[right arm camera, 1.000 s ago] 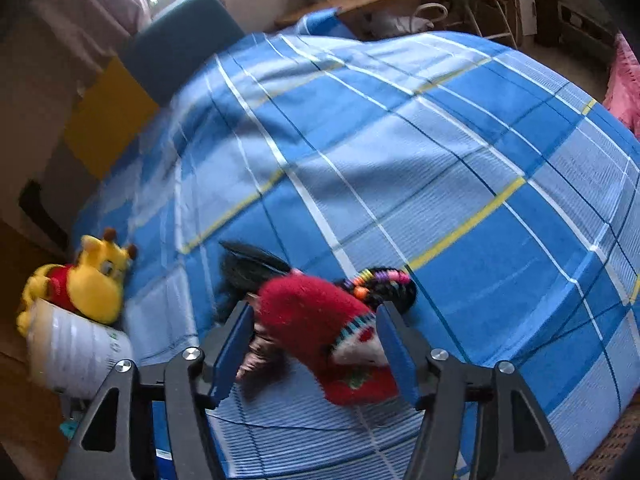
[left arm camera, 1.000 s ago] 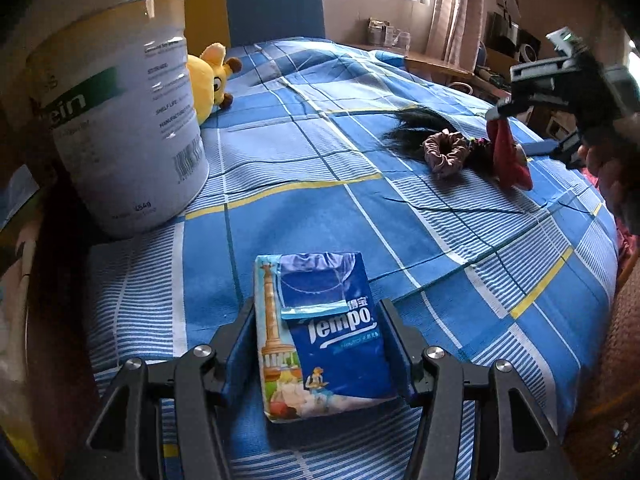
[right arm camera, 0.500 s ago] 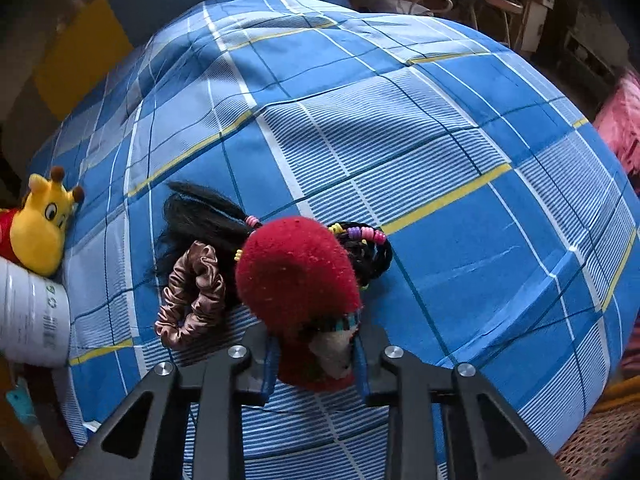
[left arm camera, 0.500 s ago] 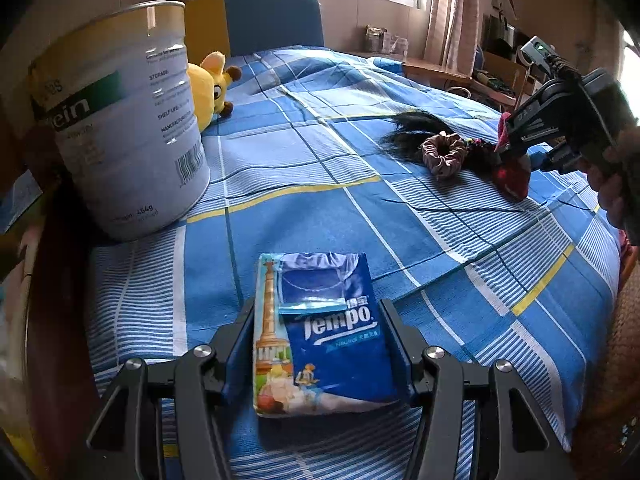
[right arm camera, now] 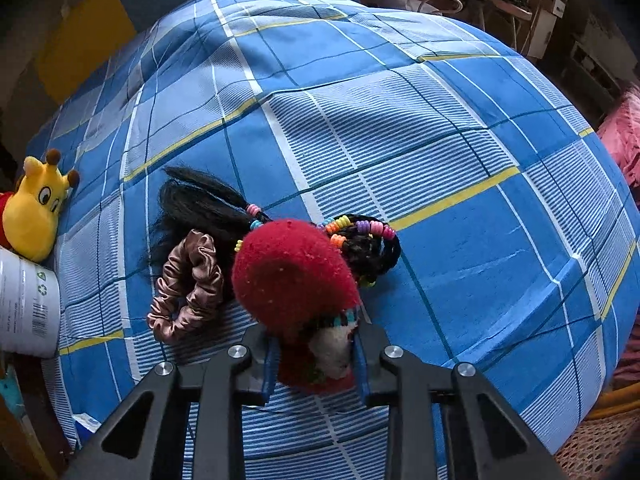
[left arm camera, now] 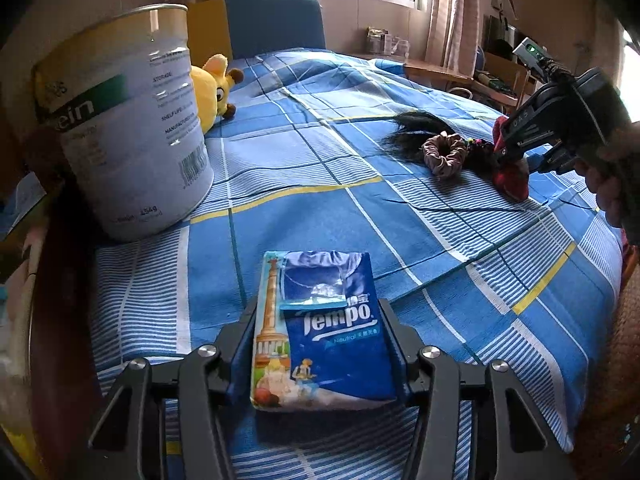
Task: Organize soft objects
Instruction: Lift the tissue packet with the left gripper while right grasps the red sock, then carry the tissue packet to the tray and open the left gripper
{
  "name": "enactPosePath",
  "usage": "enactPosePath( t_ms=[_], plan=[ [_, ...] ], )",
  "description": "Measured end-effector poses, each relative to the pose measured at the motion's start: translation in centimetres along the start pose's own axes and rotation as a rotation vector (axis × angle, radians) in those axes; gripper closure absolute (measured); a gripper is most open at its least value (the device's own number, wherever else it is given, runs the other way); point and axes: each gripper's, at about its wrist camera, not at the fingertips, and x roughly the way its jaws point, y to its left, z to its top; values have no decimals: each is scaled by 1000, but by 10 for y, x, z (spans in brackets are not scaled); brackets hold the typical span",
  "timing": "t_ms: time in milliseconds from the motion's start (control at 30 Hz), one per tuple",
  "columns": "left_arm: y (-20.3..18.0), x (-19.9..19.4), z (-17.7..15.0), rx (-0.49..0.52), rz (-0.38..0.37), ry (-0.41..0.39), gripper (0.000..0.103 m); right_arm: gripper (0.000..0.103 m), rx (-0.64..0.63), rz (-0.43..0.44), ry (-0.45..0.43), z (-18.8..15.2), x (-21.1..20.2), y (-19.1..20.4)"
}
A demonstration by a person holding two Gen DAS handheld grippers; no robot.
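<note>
My left gripper is shut on a blue Tempo tissue pack that rests on the blue plaid bedsheet. My right gripper is shut on a red fuzzy sock, with a white and striped cuff between the jaws. The sock and right gripper also show at the right of the left wrist view. Beside the sock lie a brown satin scrunchie, a black hairpiece and a beaded hair tie.
A large white tin can stands at the bed's left edge, with a yellow plush toy behind it. The can and plush show at left in the right wrist view. A blue headboard and desk are behind.
My right gripper came down over the red sock and shut on its cuff end. The left gripper stayed around the tissue pack, barely moving.
</note>
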Motion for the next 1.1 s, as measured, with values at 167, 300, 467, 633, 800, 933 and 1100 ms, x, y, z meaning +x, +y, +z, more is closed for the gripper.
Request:
enactPosePath(
  t_ms=[167, 300, 467, 633, 800, 933, 1100],
  plan=[
    [0, -1, 0, 6, 4, 7, 51, 73, -25, -24, 3, 0, 3, 6],
    [5, -4, 3, -22, -12, 39, 51, 71, -26, -24, 7, 0, 6, 6],
    [11, -26, 9, -65, -3, 35, 51, 71, -41, -39, 2, 0, 8, 10],
    [11, -53, 15, -65, 15, -5, 51, 71, -79, -65, -6, -3, 10, 18],
    [12, -77, 17, -77, 21, -37, 51, 71, -100, -76, -12, -5, 11, 23],
    [17, -95, 21, -94, 32, -66, 51, 71, -111, -84, -15, -7, 12, 28],
    [30, -111, 21, -126, 52, -87, 51, 71, -124, -92, -19, -9, 12, 33]
  ],
)
